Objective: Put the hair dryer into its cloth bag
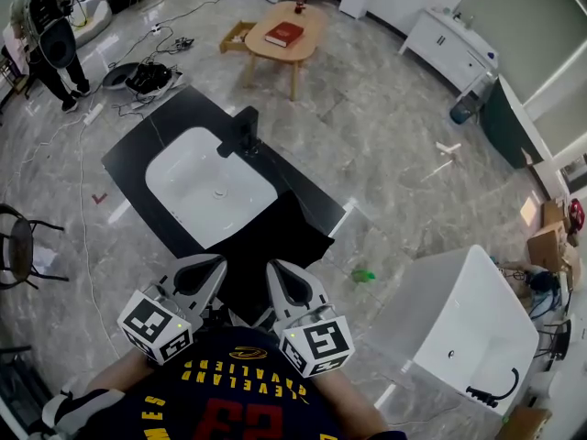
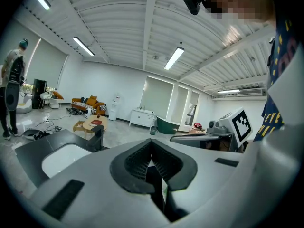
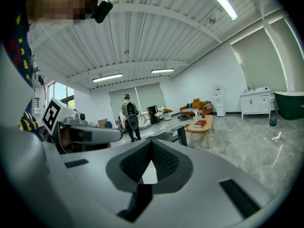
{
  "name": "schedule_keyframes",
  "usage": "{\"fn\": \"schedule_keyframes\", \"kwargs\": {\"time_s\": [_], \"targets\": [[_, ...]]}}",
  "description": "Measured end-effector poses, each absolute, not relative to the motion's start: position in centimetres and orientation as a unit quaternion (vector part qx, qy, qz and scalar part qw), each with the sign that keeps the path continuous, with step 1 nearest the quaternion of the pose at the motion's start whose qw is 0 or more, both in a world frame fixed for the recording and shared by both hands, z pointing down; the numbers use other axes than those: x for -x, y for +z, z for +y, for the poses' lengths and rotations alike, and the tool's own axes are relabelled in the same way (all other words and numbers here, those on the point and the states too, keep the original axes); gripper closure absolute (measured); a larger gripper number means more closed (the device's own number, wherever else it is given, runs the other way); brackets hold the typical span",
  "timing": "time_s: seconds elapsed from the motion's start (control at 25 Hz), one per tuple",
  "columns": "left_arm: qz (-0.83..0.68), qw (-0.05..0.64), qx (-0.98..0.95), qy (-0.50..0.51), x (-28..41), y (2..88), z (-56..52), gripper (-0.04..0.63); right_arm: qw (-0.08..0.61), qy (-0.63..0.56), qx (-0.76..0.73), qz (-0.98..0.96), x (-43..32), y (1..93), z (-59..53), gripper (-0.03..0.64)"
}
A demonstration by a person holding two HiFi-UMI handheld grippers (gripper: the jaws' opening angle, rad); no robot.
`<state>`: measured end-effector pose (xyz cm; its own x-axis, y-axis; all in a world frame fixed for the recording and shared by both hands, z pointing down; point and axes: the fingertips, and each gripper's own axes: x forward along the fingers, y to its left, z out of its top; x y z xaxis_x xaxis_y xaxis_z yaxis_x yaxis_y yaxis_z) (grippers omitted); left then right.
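- Your left gripper and right gripper sit side by side, close to your chest. Both have their jaws fully together.
- The black cloth bag lies over the near corner of the black rectangular countertop and reaches in between both tongs. Each looks pinched on its cloth, though the dark strip in the jaw gap is hard to read.
- Hair dryer: not distinguishable against the black bag in any view.
- On the counter beyond the bag are the white rectangular sink basin and the black faucet at its far rim.
- On the floor around it:
  - a white freestanding bathtub at the right;
  - a small green object between the tub and the counter;
  - an oval wooden coffee table with a red book, farther off;
  - a black chair at the left;
  - a standing person at the far left.
- Only the left gripper view shows the right gripper's marker cube from the side, plus a dark green tub by the far wall.
- Only the right gripper view shows the left gripper from the side.
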<state>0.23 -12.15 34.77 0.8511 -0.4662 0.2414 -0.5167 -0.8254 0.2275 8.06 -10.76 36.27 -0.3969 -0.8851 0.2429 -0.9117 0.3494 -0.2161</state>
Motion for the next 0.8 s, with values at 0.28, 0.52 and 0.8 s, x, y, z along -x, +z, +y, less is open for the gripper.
{"fn": "schedule_keyframes", "kwargs": {"time_s": [0.28, 0.52, 0.8], "targets": [[-0.26, 0.146, -0.95, 0.09, -0.3, 35.1, -12.1, 0.592, 0.045, 0.162, -0.547, -0.82, -8.0, 36.3, -10.7, 0.609], [-0.261, 0.153, -0.949, 0.091, -0.4, 35.8, -12.2, 0.592, 0.046, 0.169, -0.546, -0.819, -8.2, 36.8, -10.8, 0.609], [-0.254, 0.149, -0.951, 0.094, -0.9, 35.6, -12.4, 0.592, 0.05, 0.17, -0.545, -0.819, -8.2, 37.3, -11.1, 0.609]]}}
